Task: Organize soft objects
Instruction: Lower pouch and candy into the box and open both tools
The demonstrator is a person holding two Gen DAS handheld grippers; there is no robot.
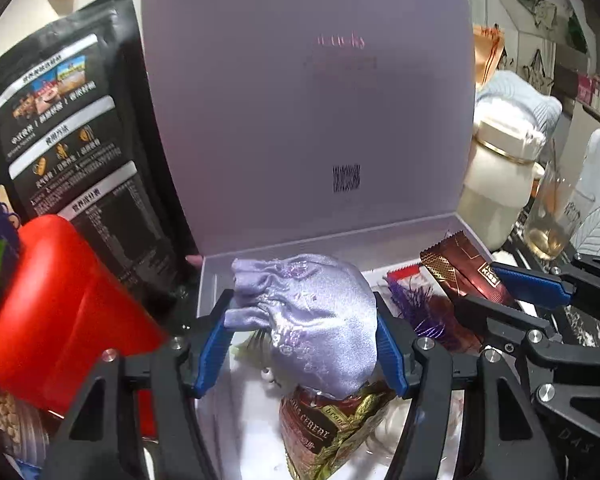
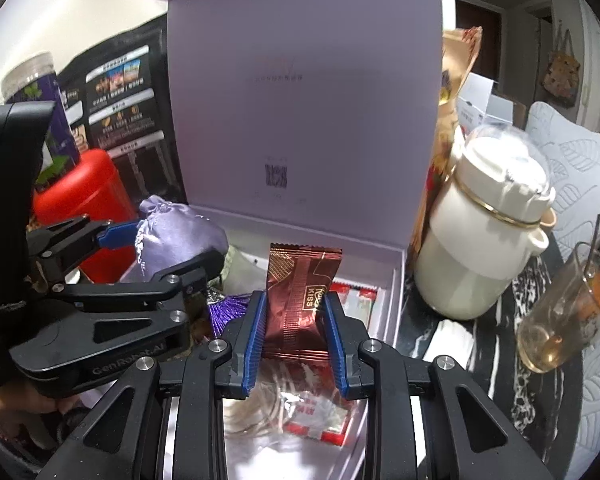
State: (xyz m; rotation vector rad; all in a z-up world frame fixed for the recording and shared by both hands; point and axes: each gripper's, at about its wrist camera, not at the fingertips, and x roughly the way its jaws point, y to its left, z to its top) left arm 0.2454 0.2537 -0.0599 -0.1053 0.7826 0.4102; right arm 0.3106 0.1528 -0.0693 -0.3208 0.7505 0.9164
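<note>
My left gripper [image 1: 304,312] is shut on a lavender satin pouch [image 1: 312,316] and holds it above the open white gift box [image 1: 212,276]. The pouch [image 2: 172,236] and left gripper [image 2: 168,248] also show in the right wrist view. My right gripper [image 2: 296,300] is shut on a brown-red "Kiss" snack packet [image 2: 300,300] over the box [image 2: 392,292]; that packet [image 1: 460,268] and the right gripper [image 1: 496,288] show at the right of the left wrist view. In the box lie a cereal packet [image 1: 324,432], a purple tassel [image 1: 416,308] and red-white sachets [image 2: 324,420].
The box lid [image 1: 300,100] stands upright behind. A red canister [image 1: 56,304] and a black pouch bag [image 1: 72,140] stand to the left. A white lidded jug [image 2: 484,232] and a glass with liquid [image 2: 560,320] stand on the dark marbled table [image 2: 496,364] to the right.
</note>
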